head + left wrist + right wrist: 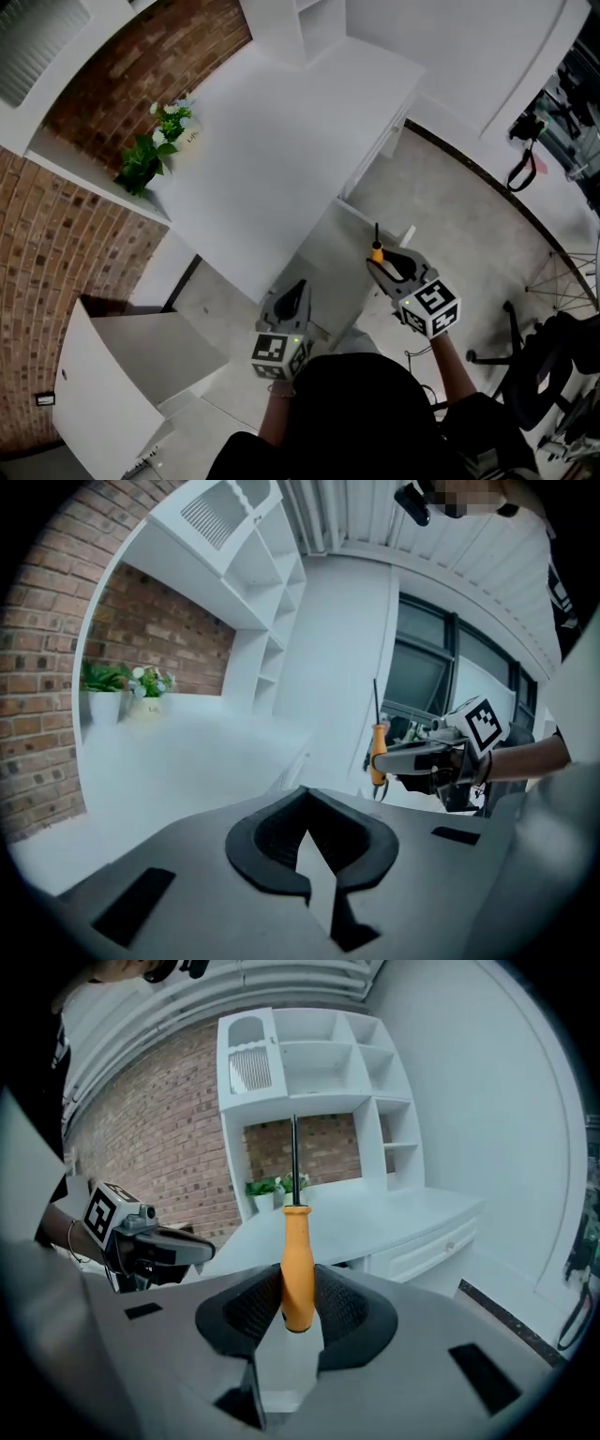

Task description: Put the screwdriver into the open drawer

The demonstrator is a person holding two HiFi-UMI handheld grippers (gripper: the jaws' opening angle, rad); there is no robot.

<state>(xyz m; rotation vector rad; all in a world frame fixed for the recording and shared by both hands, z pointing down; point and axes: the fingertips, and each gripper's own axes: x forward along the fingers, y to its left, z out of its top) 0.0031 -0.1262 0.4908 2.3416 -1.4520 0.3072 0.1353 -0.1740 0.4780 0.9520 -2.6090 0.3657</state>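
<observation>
The right gripper (378, 265) had its fingers clenched on the orange handle of the screwdriver (297, 1269), whose shaft pointed upward. In the head view it hung at the edge of the open drawer (333, 248) under the white counter (272, 141). The left gripper (319, 874) was nearby, its fingers slightly apart and empty.
</observation>
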